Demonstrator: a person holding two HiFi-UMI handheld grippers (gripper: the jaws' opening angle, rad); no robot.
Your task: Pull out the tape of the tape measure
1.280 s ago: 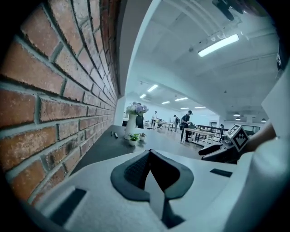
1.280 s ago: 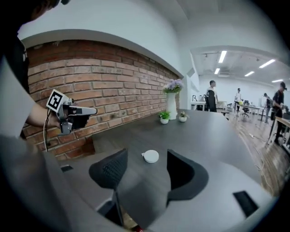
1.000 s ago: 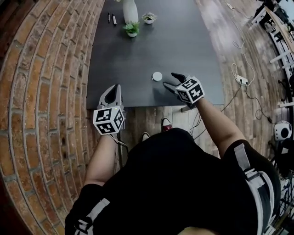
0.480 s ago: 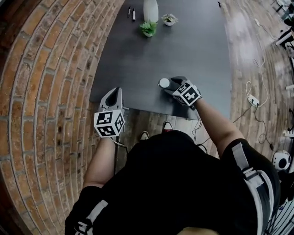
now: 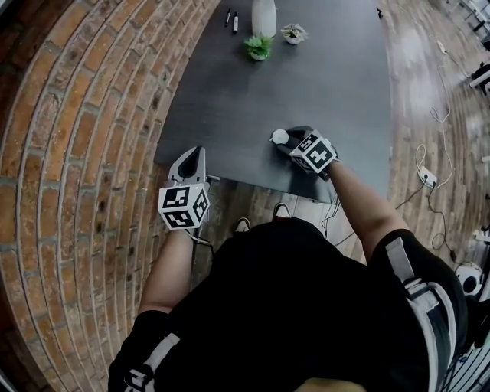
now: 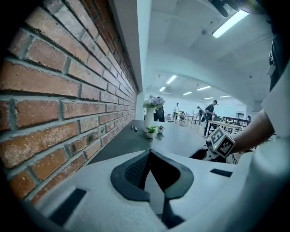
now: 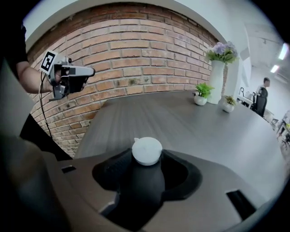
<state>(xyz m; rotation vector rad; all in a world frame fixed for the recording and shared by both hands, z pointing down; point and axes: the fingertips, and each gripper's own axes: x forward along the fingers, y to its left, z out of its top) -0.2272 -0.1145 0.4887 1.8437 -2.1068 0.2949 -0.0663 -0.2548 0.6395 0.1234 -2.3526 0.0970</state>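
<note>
A small round white tape measure [image 5: 280,136] [image 7: 147,151] lies near the front edge of the dark table [image 5: 321,76]. My right gripper [image 5: 287,140] [image 7: 147,157] has its jaws closing on it, and both pads meet the disc's sides. No tape shows pulled out. My left gripper [image 5: 196,152] [image 6: 148,156] is held off the table's front left corner beside the brick wall, jaws together and empty. It also shows at the upper left of the right gripper view [image 7: 89,71].
A brick wall [image 5: 76,153] runs along the table's left side. At the far end stand a white vase [image 5: 264,15], two small potted plants [image 5: 259,46] and pens [image 5: 231,17]. Cables and a power strip [image 5: 427,178] lie on the wooden floor at right.
My right gripper has moved forward and left up to the tape measure, so the disc now sits between its jaws, which have narrowed. The left gripper has stayed about where it was.
</note>
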